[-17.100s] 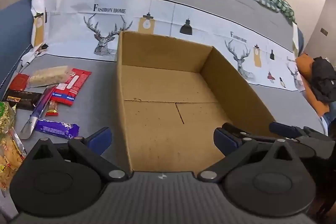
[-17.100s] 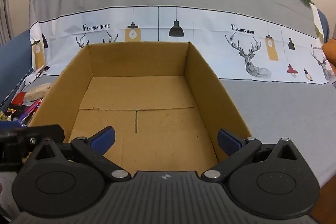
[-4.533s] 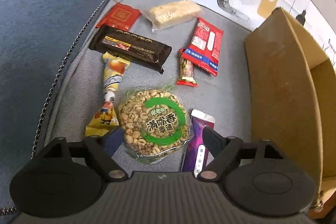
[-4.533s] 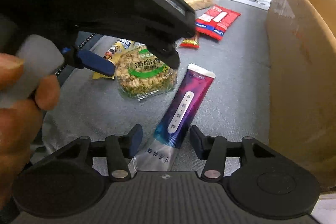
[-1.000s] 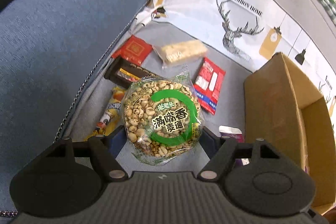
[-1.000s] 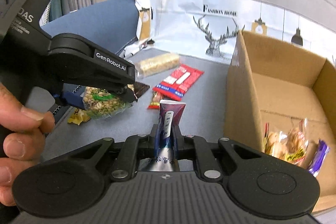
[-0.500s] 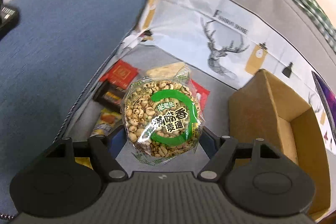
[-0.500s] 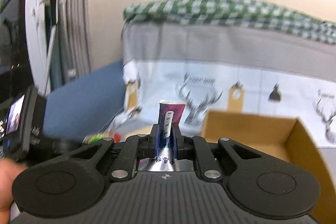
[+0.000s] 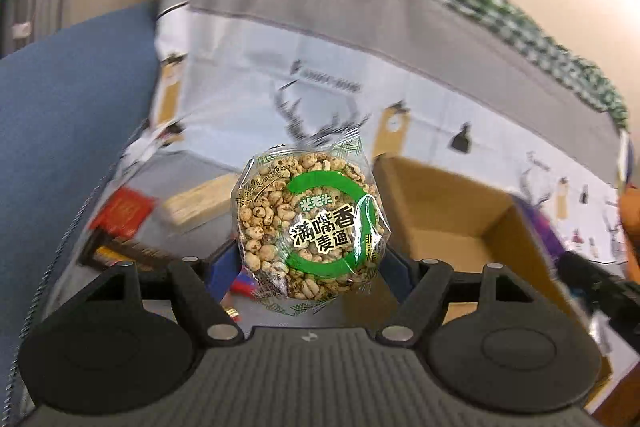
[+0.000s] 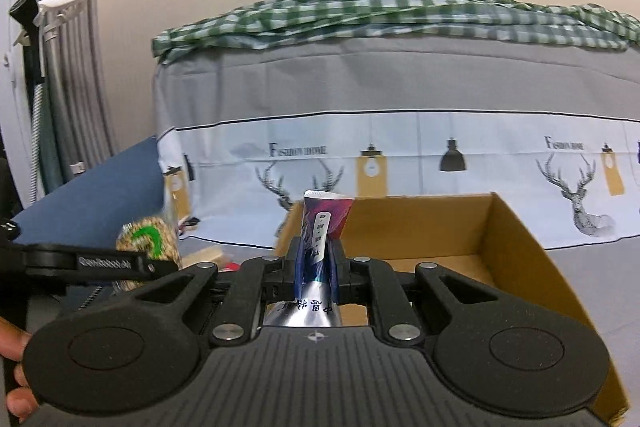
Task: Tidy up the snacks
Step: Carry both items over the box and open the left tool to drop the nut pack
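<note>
Left wrist view: puffed snack bag [image 9: 310,225] squeezed in left claw [image 9: 310,259], purple packet [image 10: 320,233] pinched in right claw [image 10: 316,267], both near box [image 9: 460,211], more snacks [image 9: 196,201] left outside.

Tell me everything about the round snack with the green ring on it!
The round puffed-grain cake is a disc of beige puffed kernels sealed in a clear, crinkly wrapper. A broken green ring with Chinese characters is printed on its front. It is held up off the couch, face toward the camera, tilted slightly, clamped at its left and right edges by the blue pads of the left tool. The cardboard box sits behind it to the right, apart from it.
</note>
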`<state>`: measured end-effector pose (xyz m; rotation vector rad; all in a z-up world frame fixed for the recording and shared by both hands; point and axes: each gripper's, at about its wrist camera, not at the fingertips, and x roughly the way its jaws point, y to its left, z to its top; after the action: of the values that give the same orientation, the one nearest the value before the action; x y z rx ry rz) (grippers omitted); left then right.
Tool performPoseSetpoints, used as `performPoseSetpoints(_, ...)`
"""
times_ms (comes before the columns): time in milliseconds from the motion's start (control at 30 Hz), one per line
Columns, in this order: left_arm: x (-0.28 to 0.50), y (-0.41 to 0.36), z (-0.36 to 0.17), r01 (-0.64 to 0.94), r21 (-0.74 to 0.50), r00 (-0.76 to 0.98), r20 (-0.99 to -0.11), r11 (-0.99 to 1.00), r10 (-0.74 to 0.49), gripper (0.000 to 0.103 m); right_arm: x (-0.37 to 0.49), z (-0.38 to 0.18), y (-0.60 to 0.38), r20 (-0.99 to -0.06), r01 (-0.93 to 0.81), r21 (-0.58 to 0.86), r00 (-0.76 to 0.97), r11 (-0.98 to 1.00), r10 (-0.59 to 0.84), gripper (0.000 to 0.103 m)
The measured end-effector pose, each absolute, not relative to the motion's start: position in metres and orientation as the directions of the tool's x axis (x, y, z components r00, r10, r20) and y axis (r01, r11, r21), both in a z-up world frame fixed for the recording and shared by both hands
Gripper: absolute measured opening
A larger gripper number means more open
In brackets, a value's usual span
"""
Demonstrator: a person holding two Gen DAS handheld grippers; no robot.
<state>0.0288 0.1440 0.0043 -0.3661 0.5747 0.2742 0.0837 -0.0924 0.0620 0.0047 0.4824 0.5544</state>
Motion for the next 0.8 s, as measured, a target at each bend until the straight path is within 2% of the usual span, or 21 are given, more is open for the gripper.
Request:
performPoseSetpoints(300, 0.042, 0.097, 0.015, -0.189, -0.277, 0.881, -0.472, 0.942, 0.037, 0.079, 0.1, 0.054, -0.132, -0.446, -0.43, 0.126, 0.78, 0.894, 0.438, 0.013)
performPoseSetpoints(800, 0.054, 0.034, 0.012, -0.028, -0.256, 0.893, -0.441, 0.966, -0.091, 0.079, 0.118, 0.047, -0.183, -0.439, -0.272, 0.152, 0.843, 0.95, 0.311, 0.013)
